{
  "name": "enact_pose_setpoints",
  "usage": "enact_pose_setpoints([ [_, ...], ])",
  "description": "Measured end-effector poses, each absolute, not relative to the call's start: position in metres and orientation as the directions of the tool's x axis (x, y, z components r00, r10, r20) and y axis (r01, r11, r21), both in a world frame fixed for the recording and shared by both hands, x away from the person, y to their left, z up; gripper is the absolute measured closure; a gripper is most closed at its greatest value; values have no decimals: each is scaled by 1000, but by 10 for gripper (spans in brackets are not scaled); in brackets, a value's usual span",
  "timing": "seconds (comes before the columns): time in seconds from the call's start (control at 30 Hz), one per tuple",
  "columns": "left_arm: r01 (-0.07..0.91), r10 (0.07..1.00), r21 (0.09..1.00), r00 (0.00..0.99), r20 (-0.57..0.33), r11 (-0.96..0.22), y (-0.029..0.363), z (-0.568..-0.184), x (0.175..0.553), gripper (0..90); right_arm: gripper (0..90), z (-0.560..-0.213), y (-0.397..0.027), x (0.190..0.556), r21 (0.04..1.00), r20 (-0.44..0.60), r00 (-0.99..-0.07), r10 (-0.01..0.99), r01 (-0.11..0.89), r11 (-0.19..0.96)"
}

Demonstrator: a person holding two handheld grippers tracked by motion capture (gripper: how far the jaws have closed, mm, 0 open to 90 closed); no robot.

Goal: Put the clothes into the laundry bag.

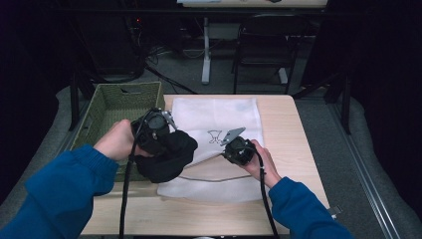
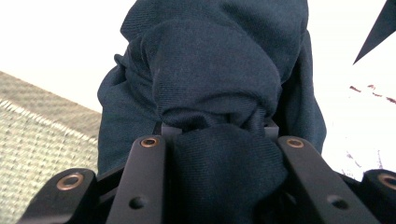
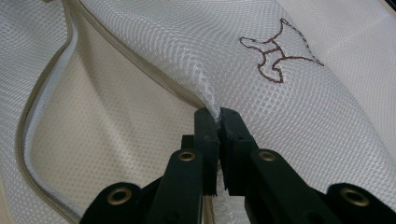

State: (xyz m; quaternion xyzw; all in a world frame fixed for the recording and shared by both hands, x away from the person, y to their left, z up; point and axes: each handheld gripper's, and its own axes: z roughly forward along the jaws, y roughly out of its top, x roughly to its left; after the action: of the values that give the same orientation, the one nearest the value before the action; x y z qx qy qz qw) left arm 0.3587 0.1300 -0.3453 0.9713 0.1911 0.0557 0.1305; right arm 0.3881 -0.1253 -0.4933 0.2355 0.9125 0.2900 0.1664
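A white mesh laundry bag [image 1: 219, 119] with a small brown emblem [image 3: 279, 55] lies on the wooden table [image 1: 293, 129]. My right gripper [image 3: 218, 115] is shut on the bag's upper layer beside its zipper edge [image 3: 140, 60], holding the mouth raised and open. My left gripper [image 1: 164, 137] is shut on a bunched dark navy garment [image 2: 219, 79], which hangs over the bag's left edge by the opening. In the left gripper view the cloth bulges between the jaws and hides the fingertips.
A woven green basket [image 1: 107, 102] stands at the table's left, right behind my left hand. Beyond the table's far edge are a chair [image 1: 263, 45] and a desk leg [image 1: 206, 50] on the grey floor.
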Motion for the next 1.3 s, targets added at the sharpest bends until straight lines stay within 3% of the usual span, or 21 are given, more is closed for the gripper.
enact_pose_setpoints([
  [1.3, 332, 339, 317, 940, -34, -889, 92, -404, 355, 674, 871, -486, -127, 384, 653, -170, -821, 546, 321, 686],
])
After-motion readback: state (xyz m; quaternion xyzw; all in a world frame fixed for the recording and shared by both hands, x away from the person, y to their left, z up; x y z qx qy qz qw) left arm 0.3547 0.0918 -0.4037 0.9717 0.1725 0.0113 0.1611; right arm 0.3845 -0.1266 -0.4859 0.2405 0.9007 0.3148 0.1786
